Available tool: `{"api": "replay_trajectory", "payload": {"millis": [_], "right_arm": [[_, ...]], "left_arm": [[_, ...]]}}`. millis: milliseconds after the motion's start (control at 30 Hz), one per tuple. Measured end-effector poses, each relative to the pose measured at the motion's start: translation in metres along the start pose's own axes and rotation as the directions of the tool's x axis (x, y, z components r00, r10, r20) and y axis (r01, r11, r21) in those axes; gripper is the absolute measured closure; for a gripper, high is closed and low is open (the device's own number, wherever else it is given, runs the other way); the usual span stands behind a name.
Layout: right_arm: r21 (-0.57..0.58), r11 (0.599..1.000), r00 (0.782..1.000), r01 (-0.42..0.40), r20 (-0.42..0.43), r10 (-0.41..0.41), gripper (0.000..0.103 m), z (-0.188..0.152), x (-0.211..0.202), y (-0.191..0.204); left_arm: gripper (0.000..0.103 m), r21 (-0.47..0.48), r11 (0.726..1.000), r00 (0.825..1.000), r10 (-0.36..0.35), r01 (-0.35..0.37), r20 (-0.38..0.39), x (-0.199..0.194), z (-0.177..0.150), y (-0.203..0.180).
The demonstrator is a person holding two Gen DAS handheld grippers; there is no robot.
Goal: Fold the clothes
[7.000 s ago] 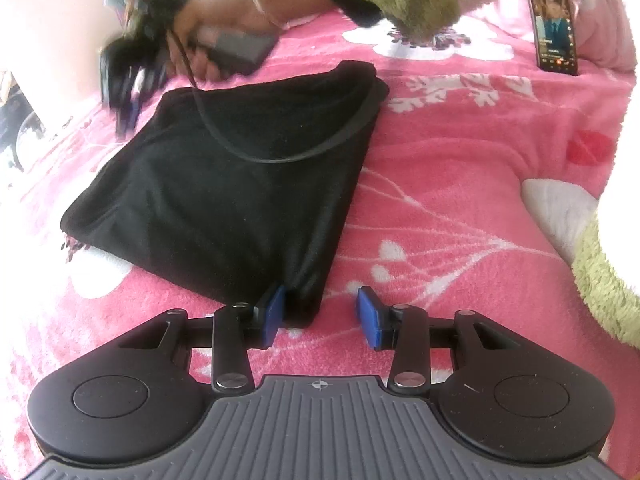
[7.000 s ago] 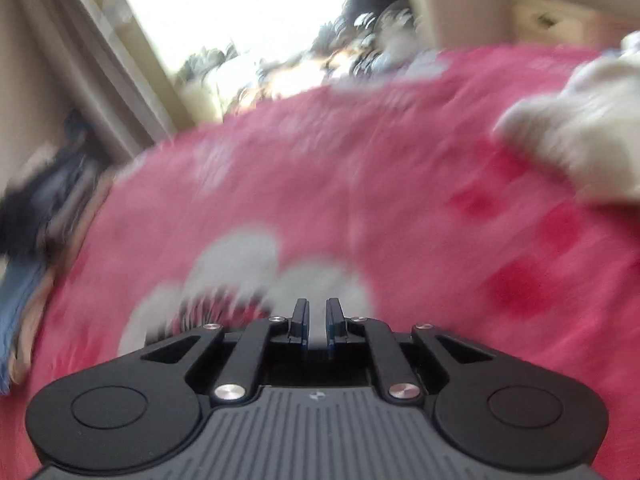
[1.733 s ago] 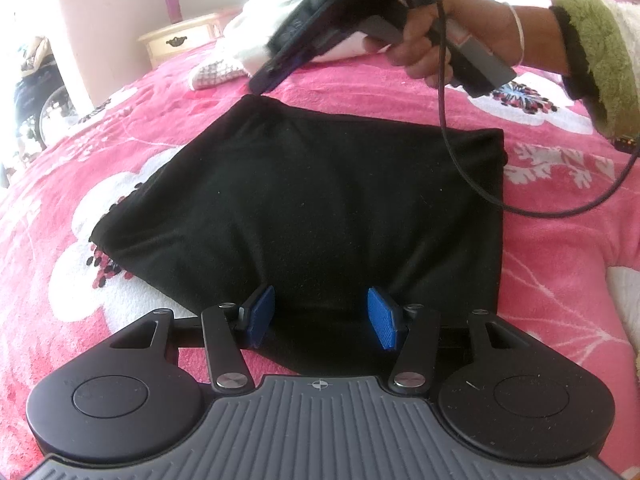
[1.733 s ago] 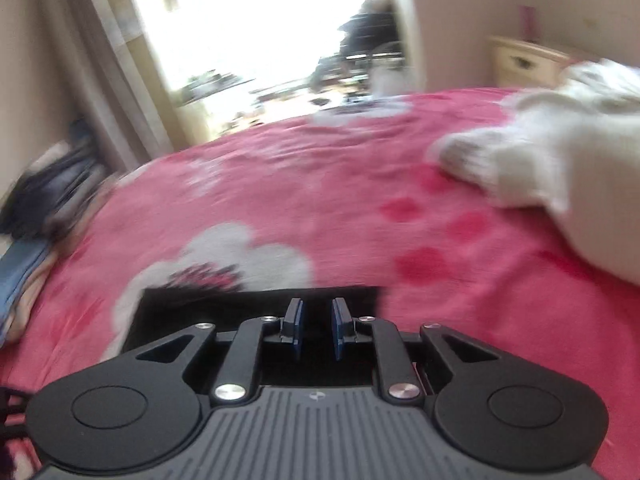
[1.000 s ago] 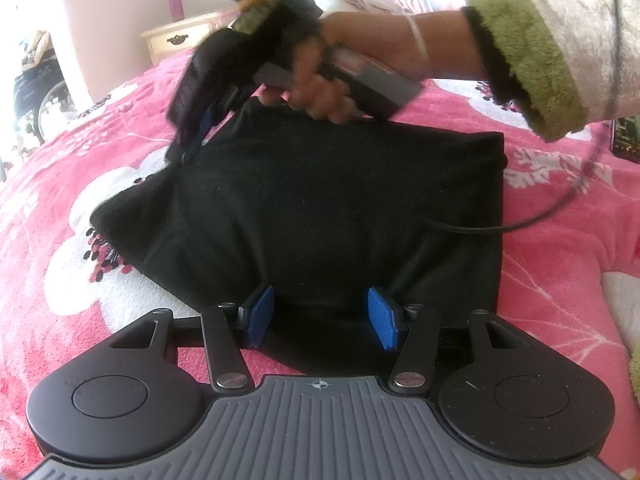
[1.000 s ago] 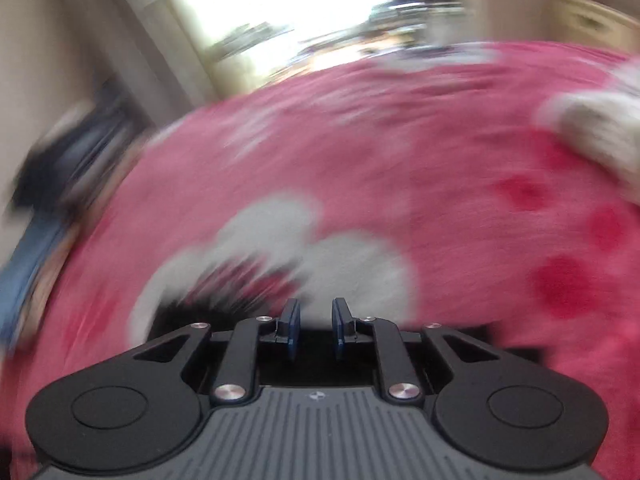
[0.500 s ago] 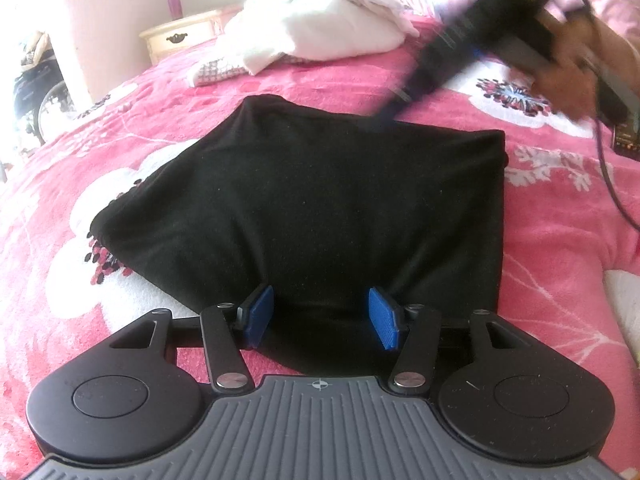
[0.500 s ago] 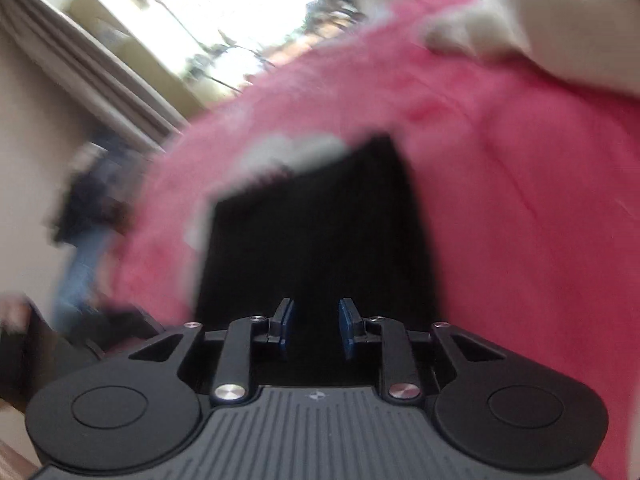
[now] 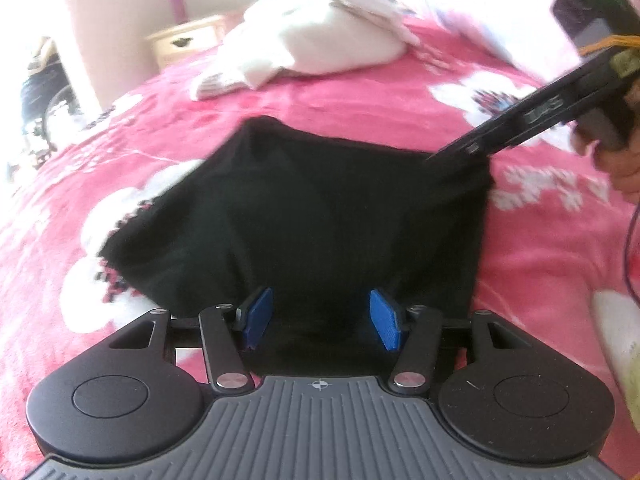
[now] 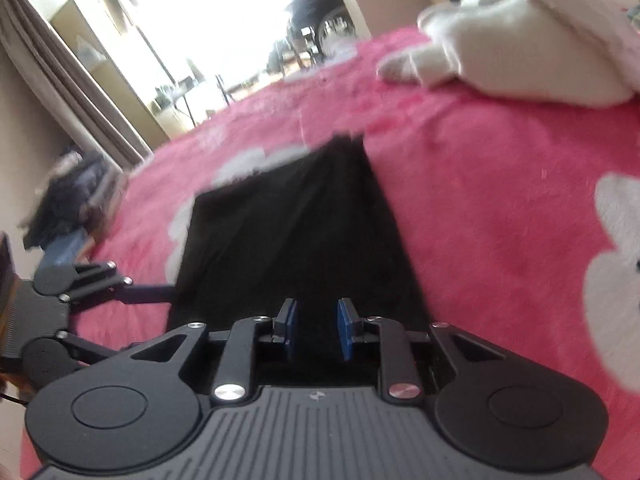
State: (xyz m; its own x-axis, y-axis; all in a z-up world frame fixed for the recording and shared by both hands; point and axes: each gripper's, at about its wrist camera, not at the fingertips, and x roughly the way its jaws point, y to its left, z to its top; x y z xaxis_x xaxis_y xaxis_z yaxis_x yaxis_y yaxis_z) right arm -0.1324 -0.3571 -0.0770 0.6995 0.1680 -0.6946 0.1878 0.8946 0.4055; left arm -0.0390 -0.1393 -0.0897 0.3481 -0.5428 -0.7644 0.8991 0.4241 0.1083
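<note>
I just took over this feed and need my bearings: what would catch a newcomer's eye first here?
The black garment, folded flat in the middle of the pink flowered blanket, stands out most. The left gripper sits open at its near edge, and the right gripper is open over an adjacent edge. A white pile lies on the blanket beyond the garment.

A bed spread with a pink blanket (image 9: 360, 92) patterned in white flowers carries everything. A folded black garment (image 9: 320, 216) lies flat on it, just ahead of both tools. Beyond the garment rests a heap of white cloth (image 9: 320, 36), well apart.
</note>
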Motion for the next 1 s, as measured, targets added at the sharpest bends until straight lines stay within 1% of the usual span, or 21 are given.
{"api": "replay_trajectory", "payload": {"millis": [100, 267, 367, 500, 767, 1000], "right_arm": [[0.012, 0.998, 0.997, 0.064, -0.03, -0.064, 0.079, -0.009, 0.007, -0.006], [0.027, 0.996, 0.996, 0.09, -0.008, -0.09, 0.08, -0.012, -0.005, -0.013], [0.034, 0.996, 0.996, 0.085, 0.009, -0.086, 0.079, -0.011, -0.009, -0.011], [0.027, 0.997, 0.997, 0.069, 0.023, -0.07, 0.079, -0.009, -0.011, -0.005], [-0.008, 0.999, 0.999, 0.041, 0.008, -0.041, 0.079, -0.006, -0.003, 0.01], [-0.059, 0.997, 0.999, 0.043, 0.01, -0.042, 0.079, -0.007, -0.002, 0.023]], "left_arm": [[0.049, 0.026, 0.999, 0.999, -0.029, 0.03, -0.038, 0.003, -0.01, -0.016], [0.049, 0.015, 0.999, 0.998, -0.035, 0.036, -0.056, -0.005, -0.019, -0.025], [0.049, -0.016, 0.999, 0.997, -0.037, 0.036, -0.061, -0.012, -0.02, -0.023], [0.049, -0.021, 1.0, 0.998, -0.02, 0.018, -0.059, -0.017, -0.022, -0.023], [0.049, -0.04, 0.999, 0.998, 0.006, -0.008, -0.061, -0.02, -0.02, -0.018], [0.048, -0.041, 0.999, 0.998, 0.025, -0.027, -0.06, -0.021, -0.018, -0.015]]}}
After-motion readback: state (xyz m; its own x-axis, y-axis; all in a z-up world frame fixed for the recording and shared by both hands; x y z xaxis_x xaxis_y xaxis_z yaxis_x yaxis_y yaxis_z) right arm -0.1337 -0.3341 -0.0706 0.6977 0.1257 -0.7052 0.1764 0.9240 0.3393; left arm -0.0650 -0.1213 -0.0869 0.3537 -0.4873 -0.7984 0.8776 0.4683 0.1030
